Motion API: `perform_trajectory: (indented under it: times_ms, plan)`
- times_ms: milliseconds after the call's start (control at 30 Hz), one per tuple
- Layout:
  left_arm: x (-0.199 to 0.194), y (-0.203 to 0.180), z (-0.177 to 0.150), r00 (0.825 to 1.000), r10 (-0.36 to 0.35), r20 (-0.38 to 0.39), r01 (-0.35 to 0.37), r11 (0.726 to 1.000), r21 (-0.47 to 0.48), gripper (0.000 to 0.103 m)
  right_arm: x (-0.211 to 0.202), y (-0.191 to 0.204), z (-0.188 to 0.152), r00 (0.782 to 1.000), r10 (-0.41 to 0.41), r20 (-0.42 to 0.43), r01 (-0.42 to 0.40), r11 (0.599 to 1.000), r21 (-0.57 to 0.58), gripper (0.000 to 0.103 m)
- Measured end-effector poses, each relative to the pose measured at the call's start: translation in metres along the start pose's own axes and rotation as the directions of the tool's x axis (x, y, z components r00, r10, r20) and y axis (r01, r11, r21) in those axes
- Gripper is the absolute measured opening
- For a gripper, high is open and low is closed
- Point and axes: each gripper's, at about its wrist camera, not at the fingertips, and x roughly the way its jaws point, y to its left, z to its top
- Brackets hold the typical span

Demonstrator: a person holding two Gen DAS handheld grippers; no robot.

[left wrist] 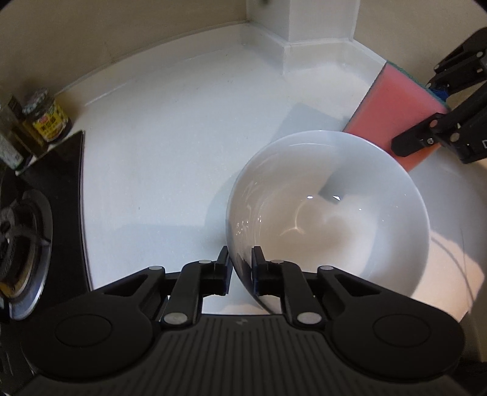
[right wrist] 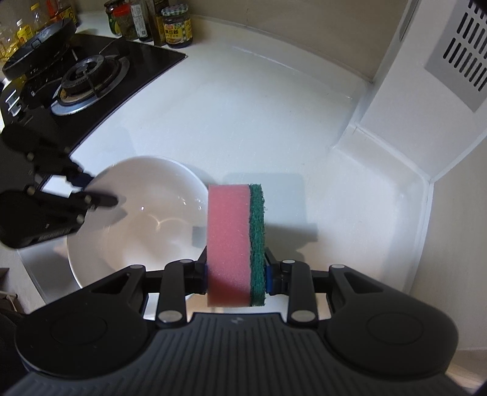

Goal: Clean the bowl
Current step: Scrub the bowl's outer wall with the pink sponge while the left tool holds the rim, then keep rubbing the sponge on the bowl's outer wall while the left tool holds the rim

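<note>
2 grippers: left gripper (left wrist: 240,271) jaws clamp bowl (left wrist: 328,213) rim, right gripper (right wrist: 236,274) jaws squeeze sponge (right wrist: 234,243); jar (right wrist: 177,27) label unreadable.

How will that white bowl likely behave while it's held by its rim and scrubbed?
The bowl looks glazed and glossy, so it is probably slippery and could slide out of the left gripper, whose fingers straddle its rim. It seems rigid ceramic, likely fragile if dropped. Its rounded underside may tip when the sponge presses off-centre.

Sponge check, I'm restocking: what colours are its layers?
Pink foam with a green scouring layer on the sponge, clearest in the right wrist view.
</note>
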Motion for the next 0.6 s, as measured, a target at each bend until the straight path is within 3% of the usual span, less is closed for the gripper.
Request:
perform_trajectory:
  times_ms: [100, 200, 267, 367, 467, 533, 600]
  plan:
    - [0.002, -0.002, 0.006, 1.0, -0.01, 0.011, 0.009, 0.994, 0.106, 0.014, 0.0, -0.001, 0.004, 1.0, -0.013, 0.002, 0.013, 1.0, -0.008, 0.028]
    - [0.004, -0.009, 0.011, 1.0, -0.006, 0.027, -0.001, 0.97, 0.244, 0.017, 0.003, -0.001, 0.01, 1.0, -0.029, 0.004, 0.029, 0.999, -0.017, 0.028]
    - [0.006, -0.007, 0.015, 0.999, -0.007, 0.031, -0.002, 0.961, 0.276, 0.019, 0.004, -0.001, 0.013, 0.999, -0.04, 0.006, 0.04, 0.999, -0.021, 0.028]
    - [0.004, -0.003, 0.019, 1.0, -0.006, 0.023, 0.0, 0.975, 0.224, 0.019, 0.005, -0.002, 0.015, 0.999, -0.041, 0.009, 0.041, 0.999, -0.012, 0.028]
    - [-0.008, 0.005, 0.012, 1.0, -0.016, 0.019, 0.015, 0.999, 0.044, 0.019, 0.005, -0.005, 0.012, 0.999, -0.033, 0.019, 0.033, 0.999, 0.012, 0.028]
    - [-0.014, 0.008, 0.003, 0.999, -0.039, 0.015, 0.04, 0.998, -0.057, 0.02, 0.005, -0.006, 0.009, 0.999, -0.028, 0.025, 0.028, 0.999, 0.028, 0.027]
    - [-0.012, 0.008, -0.004, 0.999, -0.04, -0.001, 0.04, 0.995, -0.089, 0.02, 0.005, -0.007, 0.006, 0.999, -0.026, 0.028, 0.025, 0.999, 0.035, 0.027]
